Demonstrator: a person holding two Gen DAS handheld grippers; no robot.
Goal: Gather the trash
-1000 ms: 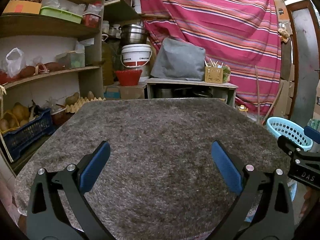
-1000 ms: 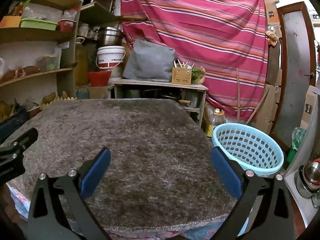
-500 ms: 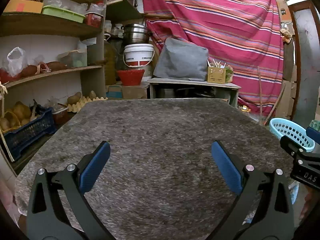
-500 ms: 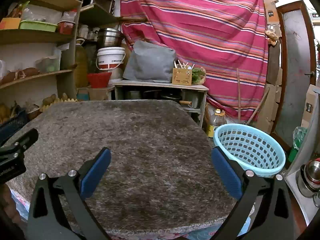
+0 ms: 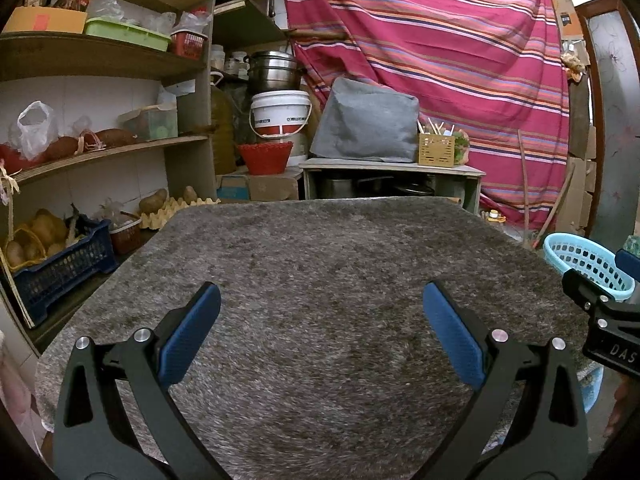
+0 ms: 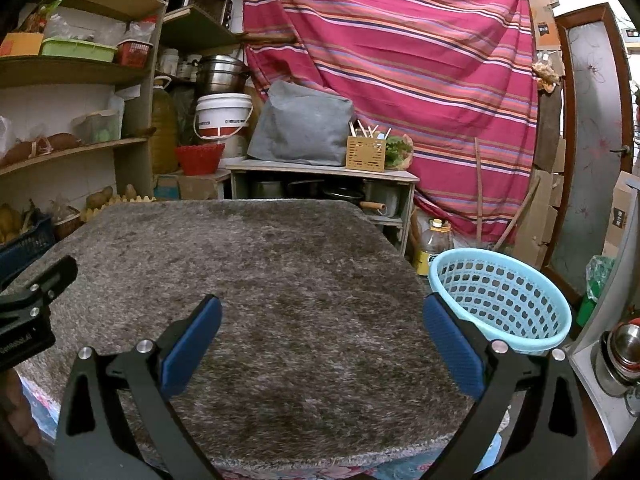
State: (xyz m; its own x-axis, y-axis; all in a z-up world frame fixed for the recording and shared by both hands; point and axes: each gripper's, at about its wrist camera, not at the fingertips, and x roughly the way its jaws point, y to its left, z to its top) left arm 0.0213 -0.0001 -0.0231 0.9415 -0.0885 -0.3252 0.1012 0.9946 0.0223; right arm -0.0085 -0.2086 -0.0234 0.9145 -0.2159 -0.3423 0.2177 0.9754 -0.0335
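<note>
The left gripper (image 5: 322,296) has its jaws spread wide with nothing between them; its blue pads (image 5: 188,334) hang above the grey shaggy worktop (image 5: 320,256). The right gripper (image 6: 322,308) is the same: jaws wide apart, holding nothing, pads (image 6: 192,344) over the near part of the worktop (image 6: 248,272). Each gripper shows at the edge of the other's view, the right one at the far right of the left view (image 5: 600,312) and the left one at the far left of the right view (image 6: 28,308).

No trash can be made out on the pile surface in either view. The light blue basket (image 6: 500,296) stands just beside the worktop's right edge, lower than the surface, and near the right gripper's right pad in the picture. In the left view only part of its rim (image 5: 580,256) shows, behind the right gripper.

Beyond the far edge stands a low cabinet (image 6: 320,172) with a grey cover (image 6: 300,124) and a wooden utensil box (image 6: 365,154) on top. A white bucket (image 5: 280,114) sits above a red bowl (image 5: 264,156) to its left. Shelves (image 5: 100,156) line the left wall, with a blue crate (image 5: 60,264) of produce below. A striped red cloth (image 6: 400,60) hangs across the back.
</note>
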